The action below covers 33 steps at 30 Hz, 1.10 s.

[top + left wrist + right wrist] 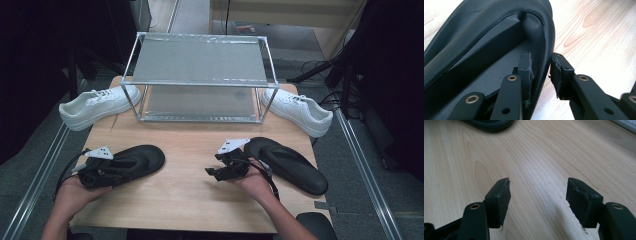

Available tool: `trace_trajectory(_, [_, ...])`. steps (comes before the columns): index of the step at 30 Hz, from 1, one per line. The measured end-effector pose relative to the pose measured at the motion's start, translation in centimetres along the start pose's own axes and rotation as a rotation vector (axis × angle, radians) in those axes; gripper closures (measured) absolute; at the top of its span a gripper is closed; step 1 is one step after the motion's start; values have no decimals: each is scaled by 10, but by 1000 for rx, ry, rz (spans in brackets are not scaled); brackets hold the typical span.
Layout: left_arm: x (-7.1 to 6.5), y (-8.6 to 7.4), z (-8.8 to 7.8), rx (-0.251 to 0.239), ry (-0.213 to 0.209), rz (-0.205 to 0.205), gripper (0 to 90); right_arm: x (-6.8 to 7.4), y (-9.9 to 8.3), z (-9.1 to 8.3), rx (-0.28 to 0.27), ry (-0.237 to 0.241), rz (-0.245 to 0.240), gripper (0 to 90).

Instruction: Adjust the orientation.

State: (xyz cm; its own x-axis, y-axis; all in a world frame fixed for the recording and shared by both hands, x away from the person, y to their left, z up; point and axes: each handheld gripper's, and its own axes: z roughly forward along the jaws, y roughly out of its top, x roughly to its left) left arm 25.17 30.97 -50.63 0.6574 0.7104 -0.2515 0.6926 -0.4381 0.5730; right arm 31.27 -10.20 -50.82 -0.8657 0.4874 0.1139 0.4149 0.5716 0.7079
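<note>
Two black slippers lie on the wooden table [190, 150]. The left slipper [137, 159] has my left gripper [116, 172] at its heel end. In the left gripper view that gripper [541, 72] straddles the slipper's side rim [546, 45]: one pad [526, 66] sits inside on the footbed and the other pad [559, 75] outside, both against the rim. The right slipper [292, 166] lies just beyond my right gripper [212, 172], which points left over bare wood. My right gripper [539, 195] stands open with nothing between its pads.
A two-level metal rack [200, 75] stands at the back of the table. One white sneaker [92, 106] rests beside its left end and another white sneaker [300, 111] beside its right end. The table's edges drop to grey floor on both sides.
</note>
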Motion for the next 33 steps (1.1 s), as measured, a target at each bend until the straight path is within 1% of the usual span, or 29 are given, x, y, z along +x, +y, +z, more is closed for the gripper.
trace_trajectory(2, [-1, 1, -1, 0, 5, 17, 741, 0, 0, 0, -1, 2, -3, 370])
trace_trajectory(3, [-1, 1, -1, -2, -1, 18, 746, 0, 0, 0, 0, 2, -2, 371])
trace_trajectory(5, [-1, 2, 0, -3, -4, 7, 760, 0, 0, 1, -1, 8, 2, 371])
trace_trajectory(8, [-3, 4, 0, -4, 6, 12, 776, -1, 0, 1, -12, 48, 37, 372])
trace_trajectory(10, [-4, 4, -2, -19, 3, 10, 793, -1, 0, 1, -21, 51, 37, 373])
trace_trajectory(12, [-5, 6, -5, -32, 13, 13, 814, -1, 0, 0, -28, 59, 40, 373])
trace_trajectory(14, [-7, 8, -7, -37, 21, 7, 821, -2, 0, 0, -28, 54, 39, 373])
trace_trajectory(17, [-10, 11, -9, -32, 38, 13, 823, -2, 0, 0, -25, 48, 36, 373])
trace_trajectory(22, [-14, 16, -12, -36, 43, 14, 822, -2, 0, 0, -31, 43, 36, 373])
trace_trajectory(25, [-17, 22, -13, -46, 38, 5, 822, -2, 0, -1, -36, 38, 39, 375])
trace_trajectory(27, [-20, 27, -14, -35, 34, -3, 823, -3, 0, -2, -39, 35, 39, 375])
trace_trajectory(29, [-23, 34, -14, -31, 17, -18, 823, -2, 0, -3, -40, 30, 38, 375])
trace_trajectory(31, [-27, 41, -13, -28, 11, -13, 823, -2, -1, -4, -39, 26, 38, 375])
trace_trajectory(33, [-31, 48, -10, -23, 9, 4, 823, -2, -2, -5, -43, 22, 41, 374])
